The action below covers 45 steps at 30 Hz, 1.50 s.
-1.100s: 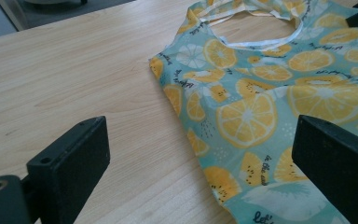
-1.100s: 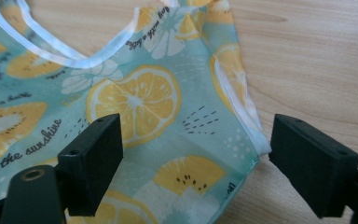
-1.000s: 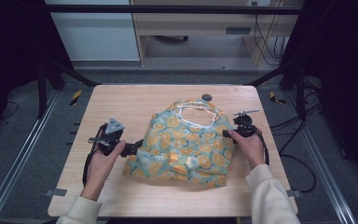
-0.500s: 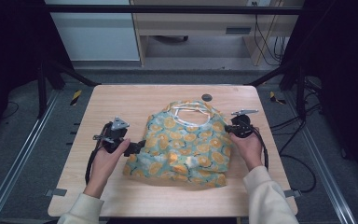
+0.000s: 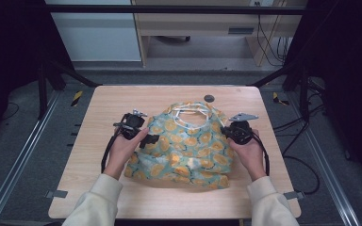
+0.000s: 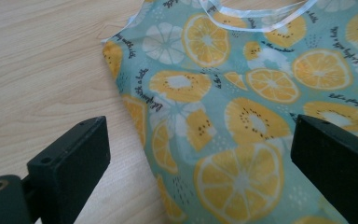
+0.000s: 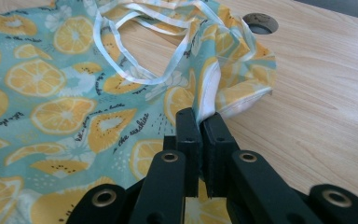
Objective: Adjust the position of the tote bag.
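A teal cloth bag (image 5: 188,141) printed with orange and lemon slices lies crumpled on the wooden table (image 5: 99,122), its white-edged handles (image 5: 188,111) toward the far side. My left gripper (image 5: 148,140) is at the bag's left edge. In the left gripper view it (image 6: 200,158) stands open, jaws wide apart, straddling that edge of the bag (image 6: 223,107) without pressing it. My right gripper (image 5: 224,129) is at the bag's right side. Its jaws have just closed, and in the right gripper view it (image 7: 201,123) is shut on a raised fold of the bag (image 7: 65,93).
A dark round hole (image 5: 209,98) sits in the table just beyond the bag, also seen as the hole (image 7: 260,22) to the right of the handles. Bare wood surrounds the bag on all sides. Black frame posts stand off both far corners.
The left hand has slid right, bringing its gripper against the bag's left edge. The right gripper has closed on the bag's right edge and lifted it slightly.
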Available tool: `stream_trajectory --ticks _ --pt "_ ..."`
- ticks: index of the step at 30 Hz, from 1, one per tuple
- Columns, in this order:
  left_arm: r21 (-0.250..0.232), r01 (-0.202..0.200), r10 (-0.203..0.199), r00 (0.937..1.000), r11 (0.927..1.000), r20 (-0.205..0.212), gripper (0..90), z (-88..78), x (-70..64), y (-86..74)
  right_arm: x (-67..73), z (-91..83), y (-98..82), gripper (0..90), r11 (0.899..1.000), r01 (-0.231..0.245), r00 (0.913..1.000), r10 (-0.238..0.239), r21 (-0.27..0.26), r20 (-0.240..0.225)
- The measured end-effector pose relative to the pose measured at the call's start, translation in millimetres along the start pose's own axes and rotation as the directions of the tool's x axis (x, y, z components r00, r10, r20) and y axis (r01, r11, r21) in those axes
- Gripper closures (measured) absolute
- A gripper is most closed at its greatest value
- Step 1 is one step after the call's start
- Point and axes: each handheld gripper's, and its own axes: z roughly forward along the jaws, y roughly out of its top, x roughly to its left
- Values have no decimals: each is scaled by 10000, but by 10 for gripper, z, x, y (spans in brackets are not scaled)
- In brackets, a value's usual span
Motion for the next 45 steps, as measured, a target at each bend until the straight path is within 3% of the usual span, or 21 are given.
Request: stream_trajectory --ticks 6,11,23,26,41,45 --pt "473 -426 442 9985 9980 -331 66 156 -15 -21 -12 -21 -39 869 9999 -108 9999 107 -68 -116" --pt "561 -382 409 9980 9977 -487 74 230 -14 -77 -30 -65 -22 876 9990 -337 9993 331 -309 -179" --pt "618 -233 281 9966 9978 -771 124 375 40 -137 -62 -87 -40 879 9985 -445 9988 439 -324 -197" --pt "733 -401 460 9956 9965 -821 124 417 36 -143 -73 -87 -46 878 9986 -434 9989 429 -318 -162" --pt "908 -451 530 9948 9948 -867 125 510 15 -173 -77 -94 -55 877 9987 -430 9988 423 -281 -234" --pt "960 -472 559 9944 9943 -895 164 523 6 -181 -79 -93 -57 877 9988 -413 9989 407 -274 -218"
